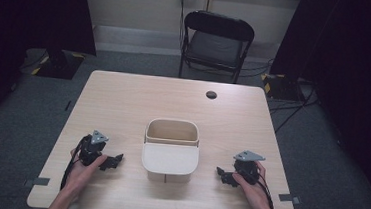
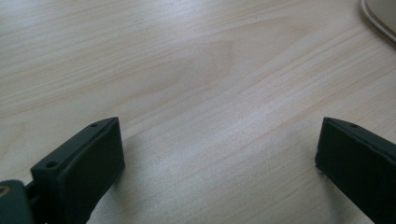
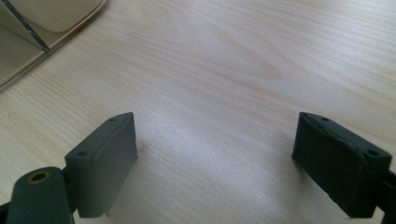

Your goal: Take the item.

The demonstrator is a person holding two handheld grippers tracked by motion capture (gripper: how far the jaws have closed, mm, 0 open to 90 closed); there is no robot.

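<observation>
i'm resting the left hand-held gripper point(image 1: 114, 160) and the right hand-held gripper point(image 1: 224, 176) on the bench point(image 1: 123, 99), jaws apart and empty, flanking the half-lidded box point(image 1: 171, 151) at centre, seemingly ready to reach in.

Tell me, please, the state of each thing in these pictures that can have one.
Beige two-compartment box: upright; far compartment open, near compartment under a flat lid.
Left gripper: open, holding nothing.
Right gripper: open, holding nothing.
Black folding chair: unfolded, unoccupied.
</observation>
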